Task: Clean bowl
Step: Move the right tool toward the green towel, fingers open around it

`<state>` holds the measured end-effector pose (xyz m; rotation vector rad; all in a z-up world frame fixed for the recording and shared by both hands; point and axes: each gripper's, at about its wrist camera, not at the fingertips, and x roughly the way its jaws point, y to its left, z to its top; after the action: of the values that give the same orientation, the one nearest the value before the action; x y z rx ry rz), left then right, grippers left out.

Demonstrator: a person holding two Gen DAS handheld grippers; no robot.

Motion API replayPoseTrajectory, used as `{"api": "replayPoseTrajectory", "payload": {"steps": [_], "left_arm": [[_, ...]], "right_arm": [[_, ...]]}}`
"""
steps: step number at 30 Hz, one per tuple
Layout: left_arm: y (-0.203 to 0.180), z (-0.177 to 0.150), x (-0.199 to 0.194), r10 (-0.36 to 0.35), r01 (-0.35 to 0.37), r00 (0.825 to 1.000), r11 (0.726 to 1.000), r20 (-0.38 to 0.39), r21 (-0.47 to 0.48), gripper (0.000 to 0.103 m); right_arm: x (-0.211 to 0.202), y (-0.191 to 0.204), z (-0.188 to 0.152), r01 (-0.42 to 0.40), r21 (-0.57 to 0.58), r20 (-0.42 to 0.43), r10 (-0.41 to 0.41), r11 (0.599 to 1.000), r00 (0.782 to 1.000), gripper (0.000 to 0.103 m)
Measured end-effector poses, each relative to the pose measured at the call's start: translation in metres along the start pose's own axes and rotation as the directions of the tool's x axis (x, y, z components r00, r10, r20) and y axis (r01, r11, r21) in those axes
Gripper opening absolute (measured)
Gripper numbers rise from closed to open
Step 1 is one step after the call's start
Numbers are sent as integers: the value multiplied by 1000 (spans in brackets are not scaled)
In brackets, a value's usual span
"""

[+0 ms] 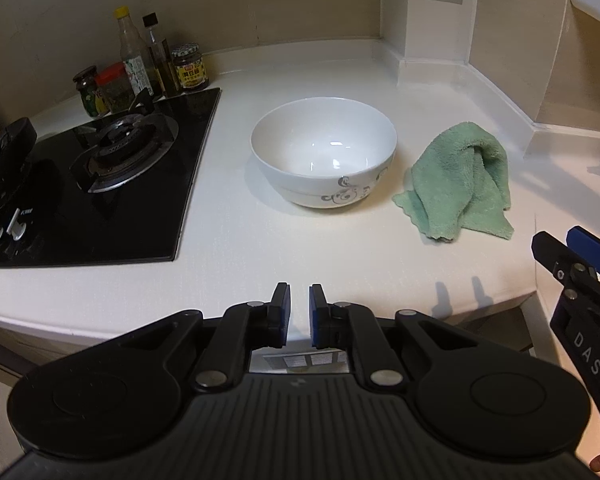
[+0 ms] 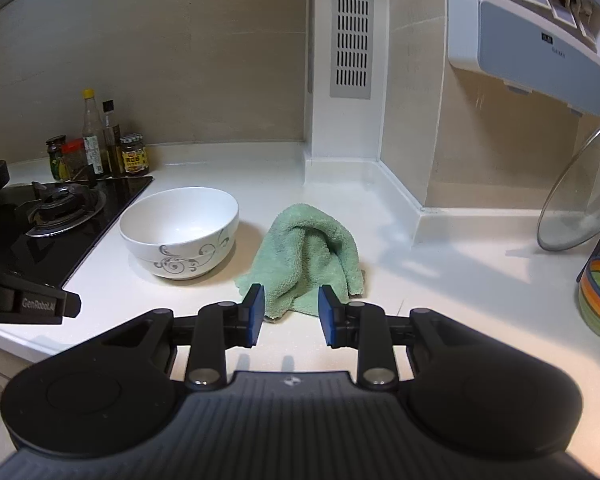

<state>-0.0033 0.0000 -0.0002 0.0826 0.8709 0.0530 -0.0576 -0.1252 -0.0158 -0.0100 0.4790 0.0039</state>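
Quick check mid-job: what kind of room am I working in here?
Most likely a home kitchen: a gas hob set into the white countertop, condiment bottles by the wall, and a glass pot lid.

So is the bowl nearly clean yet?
Nothing looks done. The bowl sits on the counter beside the green cloth, untouched. The right hand-held gripper is open, lined up with the cloth. Grabbing it and wiping remain.
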Motion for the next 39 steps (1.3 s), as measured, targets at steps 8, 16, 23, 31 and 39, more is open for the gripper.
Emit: {"api": "replayPoseTrajectory", "payload": {"steps": [8, 16, 23, 31, 39], "left_arm": [[8, -14, -11, -21, 20, 1000, 998, -8, -66, 11], [16, -4, -10, 53, -53, 999, 997, 7, -56, 11], [35, 8, 4, 88, -84, 996, 993, 36, -82, 11], [49, 25, 40, 20, -24, 998, 997, -56, -75, 11], [51, 42, 54, -24, 21, 999, 998, -47, -63, 11]], "right_arm": [[-18, 11, 12, 65, -31, 28, -65, 997, 998, 25], [-5, 0, 17, 0, 97, -97, 10, 995, 995, 24], [20, 3, 8, -47, 138, -108, 62, 989, 992, 24], [60, 13, 15, -11, 77, -157, 23, 997, 987, 25], [79, 14, 27, 64, 102, -187, -44, 993, 981, 25]]}}
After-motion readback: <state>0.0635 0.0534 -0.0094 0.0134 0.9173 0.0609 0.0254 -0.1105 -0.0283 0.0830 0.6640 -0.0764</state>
